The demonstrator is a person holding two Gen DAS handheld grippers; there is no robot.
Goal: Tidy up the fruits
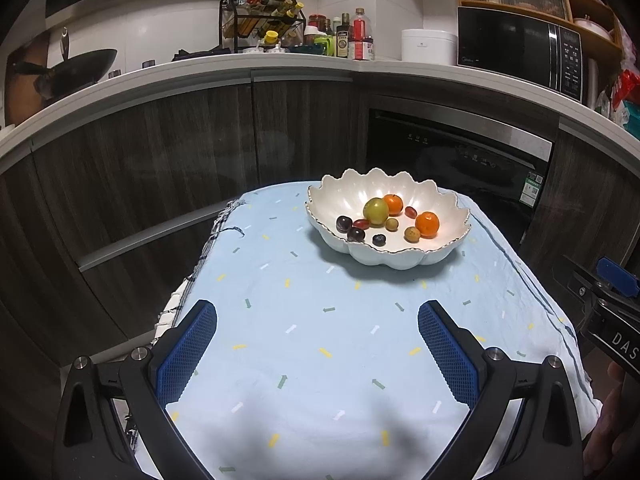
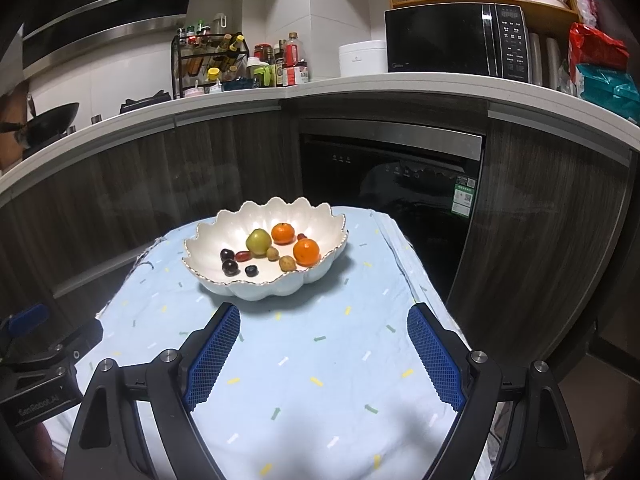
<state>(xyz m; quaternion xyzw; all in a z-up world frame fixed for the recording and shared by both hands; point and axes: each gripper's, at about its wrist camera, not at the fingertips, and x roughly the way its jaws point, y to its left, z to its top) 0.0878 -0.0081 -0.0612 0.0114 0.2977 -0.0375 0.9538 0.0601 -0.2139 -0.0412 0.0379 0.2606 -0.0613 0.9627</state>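
Both the left tongs and right tongs gape wide and empty at lower frame, over the blue-clothed worktop; the scalloped fruit bowl sits above centre.

L gripper open over blue cloth; white bowl w/ fruit beyond, R gripper at edge.

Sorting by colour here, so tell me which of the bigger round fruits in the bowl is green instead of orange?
The green one near the middle of the white bowl. Both oranges sit to its right, clearly orange.
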